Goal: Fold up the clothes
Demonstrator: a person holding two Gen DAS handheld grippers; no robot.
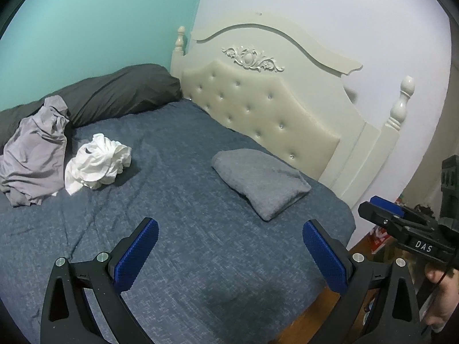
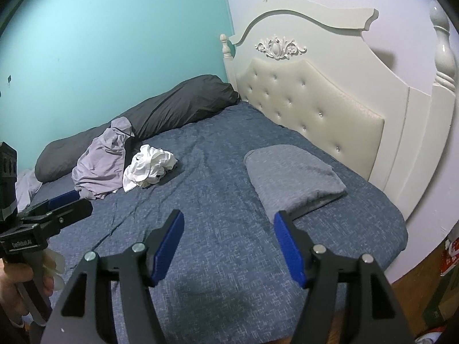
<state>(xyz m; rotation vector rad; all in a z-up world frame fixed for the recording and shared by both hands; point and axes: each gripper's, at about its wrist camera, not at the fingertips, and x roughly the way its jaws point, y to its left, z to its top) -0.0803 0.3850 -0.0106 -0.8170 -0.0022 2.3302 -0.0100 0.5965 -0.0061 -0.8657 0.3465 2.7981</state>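
While the left gripper (image 1: 230, 236) hangs over the bed (image 1: 200, 258), its blue pads (image 1: 136, 255) stand wide apart with nothing between them, just blue sheet below. Ahead and to the right lies a folded grey towel (image 1: 262, 182), near the cream headboard (image 1: 258, 106). Far left, a crumpled white shirt (image 1: 97, 163) sits on the sheet, touching a rumpled lilac garment (image 1: 34, 154) beside it. Behind those, a dark pillow (image 1: 114, 94) runs along the teal wall (image 1: 100, 20). At the right edge the right gripper (image 1: 384, 212) pokes in side-on, a hand (image 1: 441, 295) under it.

Over to the right wrist view: the right gripper (image 2: 228, 236) is released too, pads (image 2: 288, 248) apart and empty above the sheet (image 2: 215, 200). The towel (image 2: 292, 177) sits just past its right finger, apart from it. The white shirt (image 2: 149, 166) and lilac garment (image 2: 97, 166) lie in a heap on the far left side, well apart from the towel, the pillow (image 2: 160, 111) behind them. The left gripper (image 2: 66, 203) shows at the left edge, held in a hand (image 2: 17, 286). Neither gripper touches any cloth.
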